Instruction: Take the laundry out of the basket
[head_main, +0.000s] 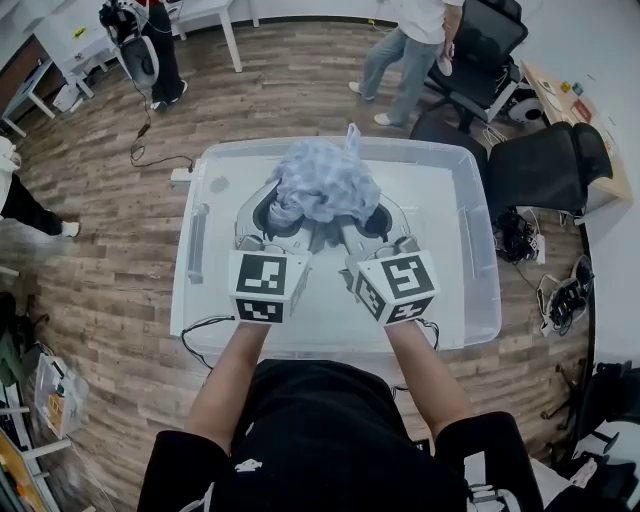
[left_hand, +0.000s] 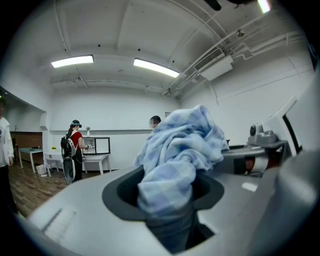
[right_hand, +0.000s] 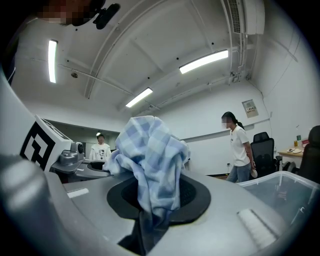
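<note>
A crumpled blue-and-white checked cloth (head_main: 325, 180) hangs bunched above the clear plastic basket (head_main: 478, 262) on the floor. My left gripper (head_main: 272, 215) is shut on the cloth's left part, and my right gripper (head_main: 373, 220) is shut on its right part. Both point up and away from me, side by side. In the left gripper view the cloth (left_hand: 177, 155) rises out of the gripper (left_hand: 167, 202), pinched low between the jaws. The right gripper view shows the same cloth (right_hand: 150, 155) gathered into that gripper (right_hand: 150, 212).
The basket stands on a wooden floor. Black office chairs (head_main: 545, 165) are at the right. A person in jeans (head_main: 405, 55) stands beyond the basket, and another person (head_main: 150, 45) stands at the far left by a white table (head_main: 215, 15). Cables (head_main: 150, 150) lie on the floor.
</note>
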